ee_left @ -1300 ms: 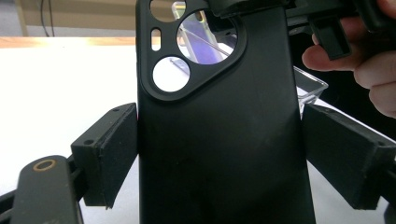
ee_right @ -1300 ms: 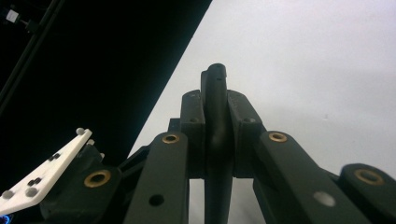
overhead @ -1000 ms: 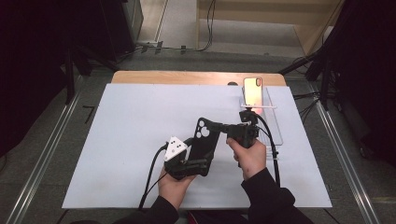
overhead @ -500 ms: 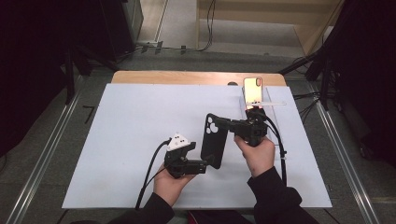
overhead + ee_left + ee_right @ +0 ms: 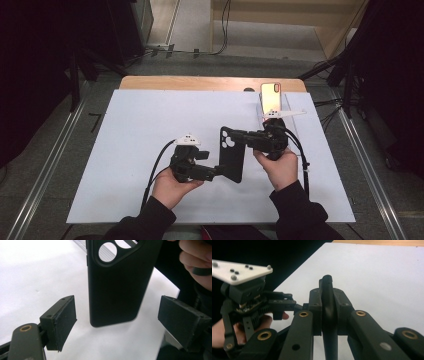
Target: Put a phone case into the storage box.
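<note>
Since the earlier frame our left gripper [image 5: 218, 172] released the phone case [image 5: 231, 159], fingers open around its lower end. Our right gripper [image 5: 239, 135] grips it upright, above the counter [image 5: 125, 130] middle.

Phone case [image 5: 231, 160] held upright above the sheet [image 5: 125, 150], centre-front of table [image 5: 200, 83]. Right gripper [image 5: 245, 136] to its right, jaws clamped on its upper part. Left gripper [image 5: 212, 172] to its left, jaws spread either side of its lower end. Phone [image 5: 270, 96] behind, far right, upright.
</note>
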`<state>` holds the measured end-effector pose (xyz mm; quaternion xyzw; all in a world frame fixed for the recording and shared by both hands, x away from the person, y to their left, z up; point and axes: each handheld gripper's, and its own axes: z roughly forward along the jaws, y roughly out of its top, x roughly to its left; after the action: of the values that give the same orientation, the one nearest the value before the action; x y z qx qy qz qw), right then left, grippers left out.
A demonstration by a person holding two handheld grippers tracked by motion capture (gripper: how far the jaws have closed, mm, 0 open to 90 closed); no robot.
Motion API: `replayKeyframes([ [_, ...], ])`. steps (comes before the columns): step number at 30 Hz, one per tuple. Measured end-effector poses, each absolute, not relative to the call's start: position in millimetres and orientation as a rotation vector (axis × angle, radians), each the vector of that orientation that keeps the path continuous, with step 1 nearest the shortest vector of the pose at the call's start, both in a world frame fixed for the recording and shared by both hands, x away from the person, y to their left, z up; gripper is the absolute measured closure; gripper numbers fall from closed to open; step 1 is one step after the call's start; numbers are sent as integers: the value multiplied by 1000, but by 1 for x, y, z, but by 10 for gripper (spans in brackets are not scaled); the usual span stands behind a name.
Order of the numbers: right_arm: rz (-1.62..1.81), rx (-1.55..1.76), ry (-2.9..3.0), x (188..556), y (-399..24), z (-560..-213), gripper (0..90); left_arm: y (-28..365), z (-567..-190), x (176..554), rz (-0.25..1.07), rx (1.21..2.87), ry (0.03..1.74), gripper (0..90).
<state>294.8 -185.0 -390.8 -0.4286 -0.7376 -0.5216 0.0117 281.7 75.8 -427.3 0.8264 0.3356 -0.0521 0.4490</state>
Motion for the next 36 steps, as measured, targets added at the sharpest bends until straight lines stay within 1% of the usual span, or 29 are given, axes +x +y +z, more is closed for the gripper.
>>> replayKeyframes([
  [2,-1628,-1302,-2319,294,-185,-391,771,76,-425,283,-113,2074,824,151],
  [4,-1622,-1267,-2330,293,-186,-391,770,79,-421,286,-142,2076,814,177],
  [12,-1604,-1098,-2375,291,-189,-391,771,84,-410,295,-186,2101,779,182],
  [14,-1604,-1077,-2381,291,-190,-391,770,84,-407,297,-184,2103,744,229],
  [19,-1611,-1020,-2378,290,-192,-391,770,86,-400,299,-198,2098,670,230],
  [21,-1608,-997,-2383,290,-192,-391,769,87,-397,300,-195,2098,646,247],
  [24,-1614,-953,-2364,290,-191,-391,769,89,-394,302,-208,2086,634,248],
  [30,-1615,-874,-2356,287,-184,-388,770,90,-388,303,-206,2100,550,264],
  [33,-1614,-819,-2342,287,-182,-388,770,90,-388,305,-231,2095,520,303],
  [36,-1607,-780,-2341,286,-179,-389,770,89,-388,306,-259,2091,485,388],
])
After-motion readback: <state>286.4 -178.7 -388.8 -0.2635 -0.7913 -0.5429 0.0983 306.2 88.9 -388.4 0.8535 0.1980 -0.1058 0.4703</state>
